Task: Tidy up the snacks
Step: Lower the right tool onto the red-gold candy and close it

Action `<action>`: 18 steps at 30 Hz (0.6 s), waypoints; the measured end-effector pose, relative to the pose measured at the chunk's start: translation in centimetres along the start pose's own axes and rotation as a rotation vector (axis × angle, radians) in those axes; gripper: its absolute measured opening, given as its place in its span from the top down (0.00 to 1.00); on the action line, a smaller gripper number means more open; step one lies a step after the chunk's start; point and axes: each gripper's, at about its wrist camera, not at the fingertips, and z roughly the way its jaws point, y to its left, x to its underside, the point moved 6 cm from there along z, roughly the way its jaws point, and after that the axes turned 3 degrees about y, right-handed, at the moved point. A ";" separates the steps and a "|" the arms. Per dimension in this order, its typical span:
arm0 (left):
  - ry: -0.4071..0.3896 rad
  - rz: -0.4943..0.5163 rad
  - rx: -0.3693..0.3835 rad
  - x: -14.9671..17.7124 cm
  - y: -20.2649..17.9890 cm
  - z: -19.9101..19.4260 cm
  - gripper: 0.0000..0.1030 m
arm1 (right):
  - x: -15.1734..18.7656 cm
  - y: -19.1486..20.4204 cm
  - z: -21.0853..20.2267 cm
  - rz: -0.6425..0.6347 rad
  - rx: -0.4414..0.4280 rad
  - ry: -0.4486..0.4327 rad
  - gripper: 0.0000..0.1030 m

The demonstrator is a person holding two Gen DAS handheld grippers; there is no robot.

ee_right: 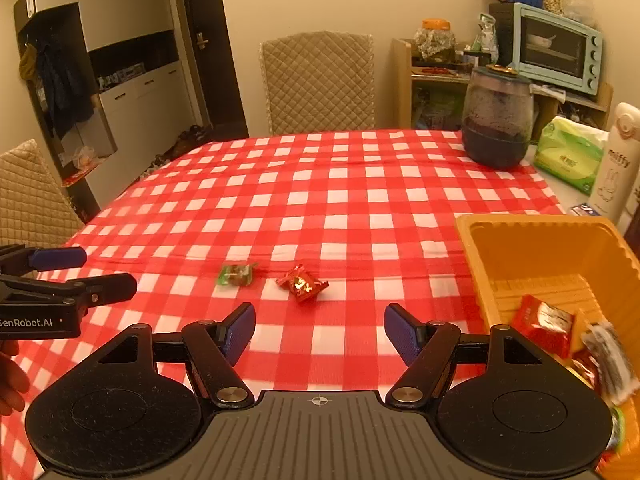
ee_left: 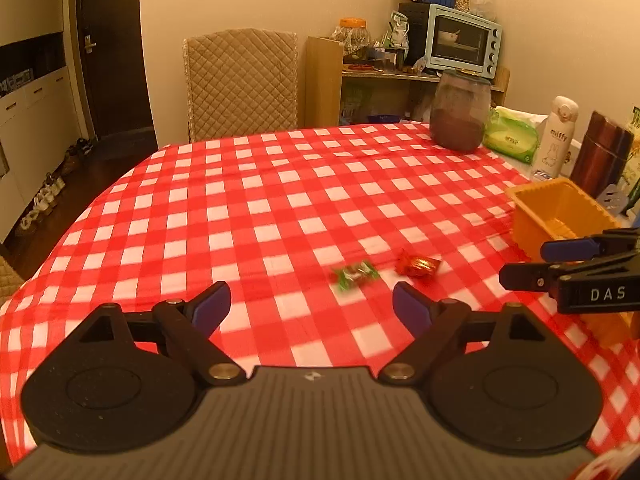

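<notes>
Two wrapped snacks lie on the red checked tablecloth: a green candy [ee_left: 355,274] [ee_right: 236,275] and a red-and-gold candy [ee_left: 418,264] [ee_right: 302,283] to its right. My left gripper [ee_left: 311,310] is open just short of them, nothing between its blue pads. My right gripper [ee_right: 319,334] is also open and empty, close behind the red candy. An orange bin [ee_left: 556,216] [ee_right: 500,256] stands at the right and holds several snack packets [ee_right: 544,322]. Each gripper shows in the other's view: the right gripper [ee_left: 524,264], the left gripper [ee_right: 110,272].
At the far right of the table stand a dark glass jar [ee_right: 498,120], a green tissue pack [ee_right: 570,156], a white bottle [ee_right: 616,160] and a dark red flask [ee_left: 602,152]. A quilted chair [ee_right: 318,80] stands behind the table. A hand [ee_right: 10,380] shows at the left edge.
</notes>
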 end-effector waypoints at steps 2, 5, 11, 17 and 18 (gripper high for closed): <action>0.019 0.013 0.010 0.0 0.2 1.3 0.15 | -0.3 -0.2 1.2 -0.003 -0.004 -0.001 0.30; 0.055 0.014 0.025 0.2 0.7 3.1 0.15 | -0.7 -0.3 2.8 -0.012 -0.013 -0.001 0.31; 0.075 0.013 0.031 0.3 1.5 5.2 0.15 | -1.3 0.1 6.1 -0.075 -0.030 -0.008 0.31; 0.070 0.045 0.038 -0.1 1.9 6.4 0.15 | -1.2 0.1 9.5 -0.113 -0.052 0.027 0.32; 0.069 0.047 0.040 -0.1 1.9 6.6 0.14 | -1.1 0.1 9.9 -0.122 -0.050 0.031 0.37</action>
